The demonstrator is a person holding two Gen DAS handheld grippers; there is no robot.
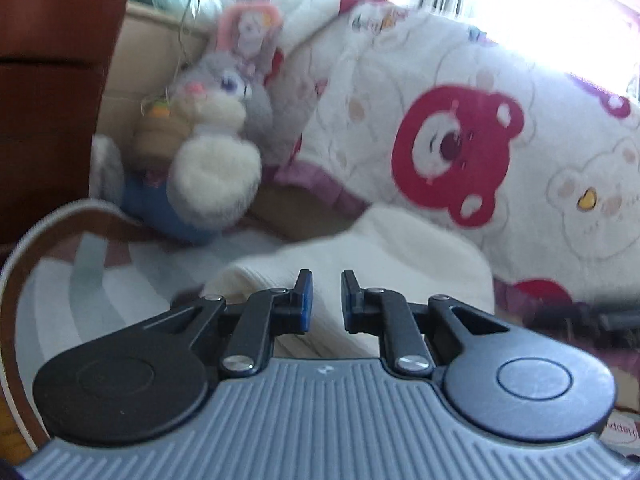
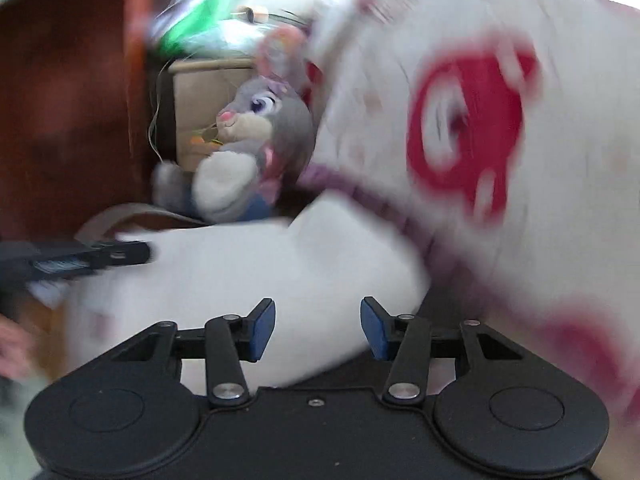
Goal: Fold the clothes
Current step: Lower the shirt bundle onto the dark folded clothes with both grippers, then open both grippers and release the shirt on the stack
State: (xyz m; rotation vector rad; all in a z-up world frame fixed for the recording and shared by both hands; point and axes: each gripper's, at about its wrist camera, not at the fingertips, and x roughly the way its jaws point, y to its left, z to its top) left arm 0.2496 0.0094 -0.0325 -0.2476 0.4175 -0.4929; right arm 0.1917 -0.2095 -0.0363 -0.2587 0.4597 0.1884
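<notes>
A white ribbed knit garment lies bunched and partly folded on a striped bedsheet, just below a quilt and right in front of both pairs of tongs. The left gripper has its blue-padded jaws drawn close with a narrow gap between them; the garment shows through that gap, but the pads do not visibly press on it, and nothing is held. The right gripper stands about half open, its blue pads well apart over the soft white cloth, which lies under and between them without being pinched. In the right wrist view the left gripper's dark finger reaches in at the garment's left edge. Behind the garment rises a puffy quilt, white and stitched, printed with red and pale bear faces and edged in purple. Beside it sits a fluffy grey-and-white plush rabbit against a cardboard box, with a dark reddish wooden panel at the left.
</notes>
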